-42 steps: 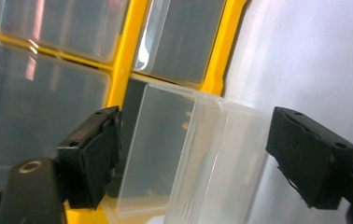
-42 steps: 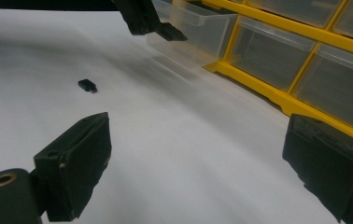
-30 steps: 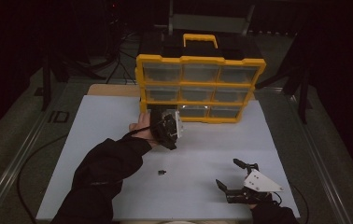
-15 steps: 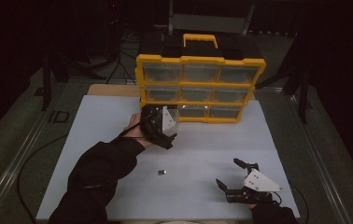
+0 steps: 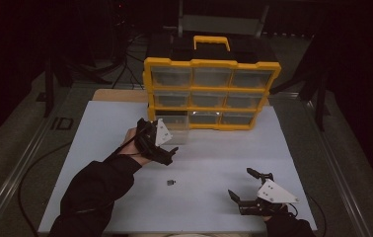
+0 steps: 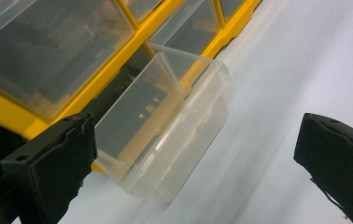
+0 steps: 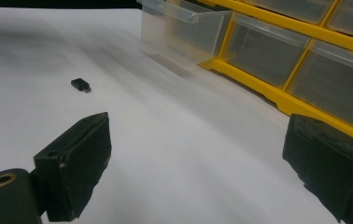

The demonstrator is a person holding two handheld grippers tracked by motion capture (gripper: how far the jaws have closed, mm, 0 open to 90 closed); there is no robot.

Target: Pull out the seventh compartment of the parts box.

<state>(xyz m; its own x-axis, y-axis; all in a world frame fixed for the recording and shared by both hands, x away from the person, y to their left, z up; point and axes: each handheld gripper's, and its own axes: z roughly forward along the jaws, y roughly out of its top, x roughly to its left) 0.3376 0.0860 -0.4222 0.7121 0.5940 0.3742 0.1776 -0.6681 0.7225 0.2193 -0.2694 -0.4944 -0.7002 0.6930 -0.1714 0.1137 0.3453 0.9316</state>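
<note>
- The landmark is the yellow organizer, a cabinet of clear drawers in three rows of three with a yellow handle on top. It stands at the far side of the white table.
- The pulled-out drawer belongs to the bottom row of the organizer, at its left end. It projects from its slot toward the person, and its front wall stands clear of the cabinet face.
- In the left gripper view the same drawer is clear plastic and lies between the two black jaws, nearer the jaw at the left of that view; no jaw touches it.
- The left tool is held just in front of the organizer's lower left corner, beside the pulled-out drawer. Its jaws are spread wide and grasp nothing.
- The right tool hovers low over the table well in front of the organizer, below its right half. Its jaws are also released and empty.
- A small black part lies on the table in front of the organizer, on the person's side of the pulled-out drawer and apart from both tools.
- In the right gripper view this part lies on bare table, well short of the drawer.
</note>
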